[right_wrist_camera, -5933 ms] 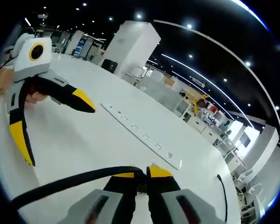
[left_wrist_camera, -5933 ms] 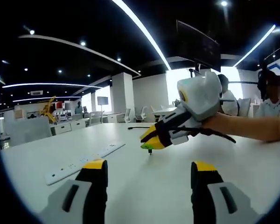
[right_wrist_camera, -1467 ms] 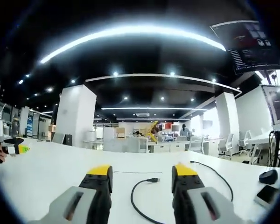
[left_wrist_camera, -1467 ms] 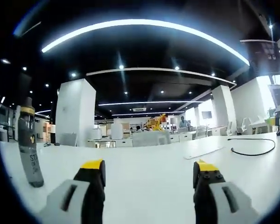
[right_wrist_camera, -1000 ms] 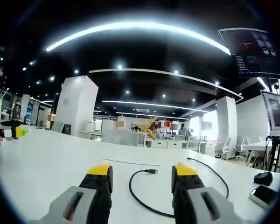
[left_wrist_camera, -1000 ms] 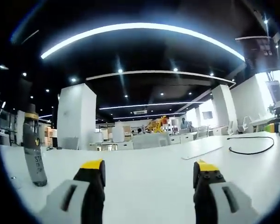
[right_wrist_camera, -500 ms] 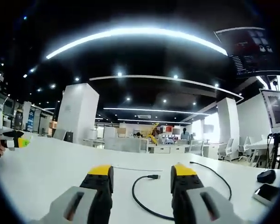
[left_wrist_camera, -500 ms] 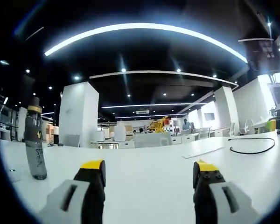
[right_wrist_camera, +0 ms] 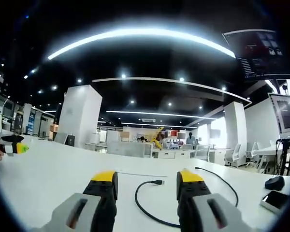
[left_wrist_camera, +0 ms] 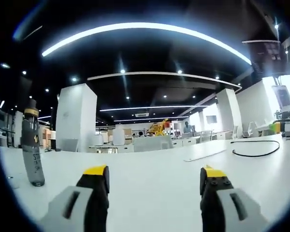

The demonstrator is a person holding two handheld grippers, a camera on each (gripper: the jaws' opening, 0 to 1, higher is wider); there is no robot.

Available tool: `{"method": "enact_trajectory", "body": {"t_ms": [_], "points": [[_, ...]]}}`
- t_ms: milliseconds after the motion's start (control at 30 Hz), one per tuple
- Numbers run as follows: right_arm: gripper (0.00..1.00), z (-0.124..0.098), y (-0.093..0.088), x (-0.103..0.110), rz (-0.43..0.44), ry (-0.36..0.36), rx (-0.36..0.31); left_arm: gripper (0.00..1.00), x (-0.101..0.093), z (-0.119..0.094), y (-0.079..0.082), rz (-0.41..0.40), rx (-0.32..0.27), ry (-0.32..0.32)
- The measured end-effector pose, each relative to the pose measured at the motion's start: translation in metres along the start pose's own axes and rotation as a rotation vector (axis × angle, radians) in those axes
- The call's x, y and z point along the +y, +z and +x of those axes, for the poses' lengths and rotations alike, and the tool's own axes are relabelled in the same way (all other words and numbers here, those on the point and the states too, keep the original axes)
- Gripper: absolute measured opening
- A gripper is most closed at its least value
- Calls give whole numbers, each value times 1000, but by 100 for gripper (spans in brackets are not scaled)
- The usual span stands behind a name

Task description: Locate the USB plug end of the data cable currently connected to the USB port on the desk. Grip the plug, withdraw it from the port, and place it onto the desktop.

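Right gripper view: the right gripper (right_wrist_camera: 146, 186), jaws apart and empty, faces the black data cable (right_wrist_camera: 141, 209) lying loose on the white desktop (right_wrist_camera: 53, 169), its USB plug (right_wrist_camera: 157, 182) between the jaw tips but farther off. Left gripper view: the left gripper (left_wrist_camera: 153, 176), likewise parted and empty; a grey bottle (left_wrist_camera: 32, 145) stands upright at left, the cable curving far right.

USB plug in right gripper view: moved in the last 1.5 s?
No. The USB plug lies loose on the desk, still ahead between the open right gripper jaws, cable curl unchanged.
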State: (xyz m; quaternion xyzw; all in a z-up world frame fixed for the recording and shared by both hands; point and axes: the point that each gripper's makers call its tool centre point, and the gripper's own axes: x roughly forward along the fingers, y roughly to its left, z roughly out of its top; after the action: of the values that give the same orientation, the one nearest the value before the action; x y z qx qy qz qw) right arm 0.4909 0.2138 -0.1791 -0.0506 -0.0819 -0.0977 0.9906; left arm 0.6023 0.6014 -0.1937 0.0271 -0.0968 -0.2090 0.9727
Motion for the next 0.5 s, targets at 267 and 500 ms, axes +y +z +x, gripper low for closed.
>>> {"method": "enact_trajectory", "body": {"t_ms": [267,500], "points": [[50,0,-2,-1,2,1,5,77,-5,1,-3,5,10,-14],[49,0,-3,0,0,6,10,77,-6,0,-3,2,12,-15]]}}
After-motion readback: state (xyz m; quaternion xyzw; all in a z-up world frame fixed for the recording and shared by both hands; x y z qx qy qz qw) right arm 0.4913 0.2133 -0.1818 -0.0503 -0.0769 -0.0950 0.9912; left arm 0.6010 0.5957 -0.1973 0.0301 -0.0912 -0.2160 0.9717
